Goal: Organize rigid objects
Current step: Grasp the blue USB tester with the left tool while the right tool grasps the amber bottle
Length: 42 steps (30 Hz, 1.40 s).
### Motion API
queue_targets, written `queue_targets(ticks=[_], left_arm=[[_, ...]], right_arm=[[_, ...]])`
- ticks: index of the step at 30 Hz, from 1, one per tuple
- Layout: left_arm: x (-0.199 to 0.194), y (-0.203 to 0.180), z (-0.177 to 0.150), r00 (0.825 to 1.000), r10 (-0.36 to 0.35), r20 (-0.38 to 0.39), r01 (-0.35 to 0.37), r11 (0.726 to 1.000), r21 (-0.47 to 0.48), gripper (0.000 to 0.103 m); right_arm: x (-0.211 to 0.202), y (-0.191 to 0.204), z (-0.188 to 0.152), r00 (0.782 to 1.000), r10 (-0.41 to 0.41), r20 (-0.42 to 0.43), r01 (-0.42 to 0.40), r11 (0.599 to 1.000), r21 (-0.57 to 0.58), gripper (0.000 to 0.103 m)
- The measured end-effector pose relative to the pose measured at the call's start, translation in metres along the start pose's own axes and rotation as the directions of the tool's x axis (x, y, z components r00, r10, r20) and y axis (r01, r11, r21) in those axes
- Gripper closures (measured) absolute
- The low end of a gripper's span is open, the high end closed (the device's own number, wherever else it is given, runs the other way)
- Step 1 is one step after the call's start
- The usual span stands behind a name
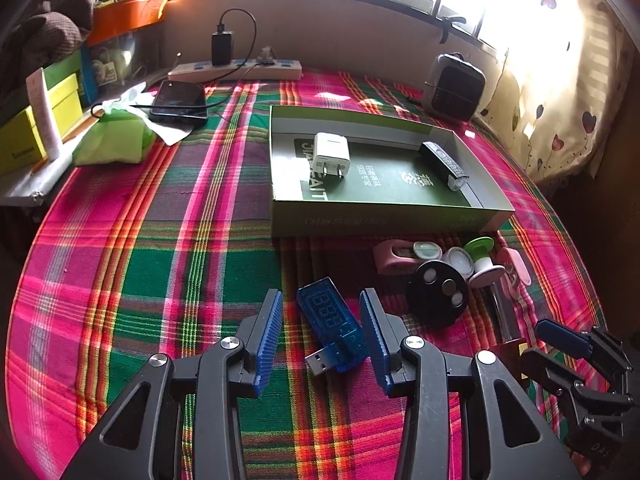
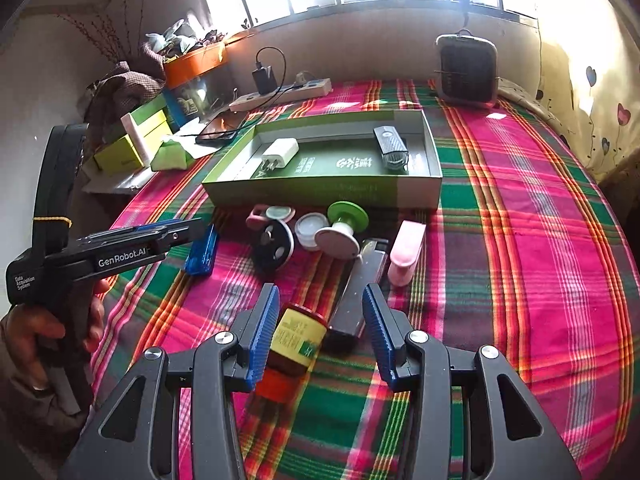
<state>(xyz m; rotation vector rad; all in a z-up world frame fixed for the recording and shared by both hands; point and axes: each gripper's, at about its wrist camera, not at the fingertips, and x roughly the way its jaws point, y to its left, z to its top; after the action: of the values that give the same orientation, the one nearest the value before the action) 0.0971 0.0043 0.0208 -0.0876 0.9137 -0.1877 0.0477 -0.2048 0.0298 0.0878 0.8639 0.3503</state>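
Note:
A blue USB tester (image 1: 334,326) lies on the plaid cloth between the open jaws of my left gripper (image 1: 322,312); it also shows in the right wrist view (image 2: 202,250) under the left gripper (image 2: 168,234). My right gripper (image 2: 320,306) is open around a small brown bottle with a yellow label (image 2: 294,340) lying on the cloth; neither finger clearly touches it. The green box (image 1: 384,216) holds a white charger (image 1: 330,156) and a black device (image 1: 444,164). The right gripper shows at the lower right of the left view (image 1: 568,344).
Loose items lie in front of the box: a black disc (image 2: 272,248), a green-and-white spool (image 2: 342,232), a white cap (image 2: 308,230), a pink clip (image 2: 406,252), a dark flat bar (image 2: 356,292). A power strip (image 1: 236,70), phone (image 1: 180,102) and heater (image 1: 454,86) stand behind.

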Motion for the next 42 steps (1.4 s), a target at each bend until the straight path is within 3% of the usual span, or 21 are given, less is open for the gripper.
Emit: queue_targets(ticks=[14,24,31,42], left_arm=[[0.015,-0.008,-0.006,0.999,0.011,-0.035,-0.01,1.0,0.026,0.064],[0.015,-0.007,-0.008,1.0,0.03,-0.007,-0.03,0.998,0.053,0.064],[0.012,0.0,-0.011,0.997,0.074,0.006,-0.074,0.995,0.072,0.065],[0.019,-0.005,-0.007,0.998,0.068,0.019,-0.069,0.993,0.095,0.065]], right_arm=[[0.013,0.021,-0.016,0.997,0.037,-0.061,-0.041,0.997,-0.071,0.058],[0.025,0.026,-0.016,0.998,-0.024,-0.055,0.016,0.989,-0.145,0.059],[0.029,0.026,-0.013,0.999,-0.023,-0.048,0.016,0.99,-0.142,0.07],[0.035,0.023,-0.008,0.999,-0.017,-0.049,0.011,0.991,-0.134,0.07]])
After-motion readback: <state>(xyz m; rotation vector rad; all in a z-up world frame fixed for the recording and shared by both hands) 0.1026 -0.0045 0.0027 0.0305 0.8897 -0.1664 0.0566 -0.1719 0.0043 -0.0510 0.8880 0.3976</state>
